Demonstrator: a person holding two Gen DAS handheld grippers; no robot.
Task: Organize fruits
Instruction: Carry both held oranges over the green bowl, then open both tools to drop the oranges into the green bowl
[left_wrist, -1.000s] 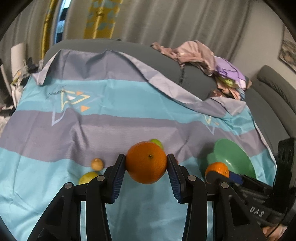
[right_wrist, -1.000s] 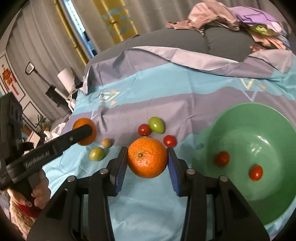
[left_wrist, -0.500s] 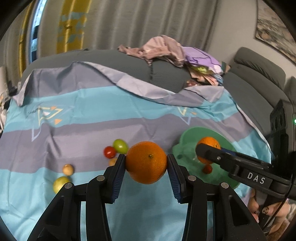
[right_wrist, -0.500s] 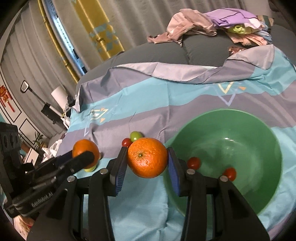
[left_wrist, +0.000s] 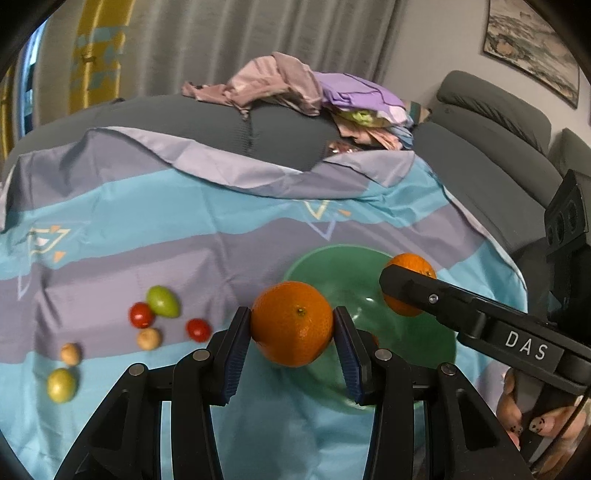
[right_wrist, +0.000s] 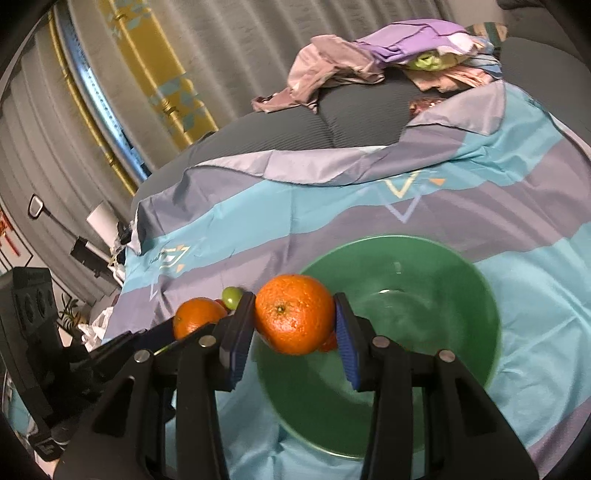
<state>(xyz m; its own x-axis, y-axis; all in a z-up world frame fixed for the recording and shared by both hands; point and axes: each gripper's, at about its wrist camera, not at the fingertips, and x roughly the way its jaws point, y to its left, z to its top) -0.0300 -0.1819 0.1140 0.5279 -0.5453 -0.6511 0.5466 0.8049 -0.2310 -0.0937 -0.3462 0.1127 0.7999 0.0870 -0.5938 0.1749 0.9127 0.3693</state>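
Left gripper (left_wrist: 291, 328) clamped on a round, pebbly-skinned orange (left_wrist: 291, 323), ribbed blue pads (left_wrist: 236, 354) pressed to both sides, held at the near-left rim of the glossy green bowl (left_wrist: 332, 258). Right gripper (right_wrist: 294, 325) likewise clamped on a second orange (right_wrist: 294, 314), dimpled peel, stem scar facing camera, hanging over the bowl's left half. Bowl smooth, shallow, sitting on a thin wrinkled cloth (left_wrist: 129, 210) striped teal and grey-purple. Loose on cloth left of bowl: oval green fruit (left_wrist: 162, 301), two shiny red tomatoes (left_wrist: 141, 314), small tan and yellow-green rounds. Crumpled clothes pile (left_wrist: 295, 88) on ribbed grey sofa behind.
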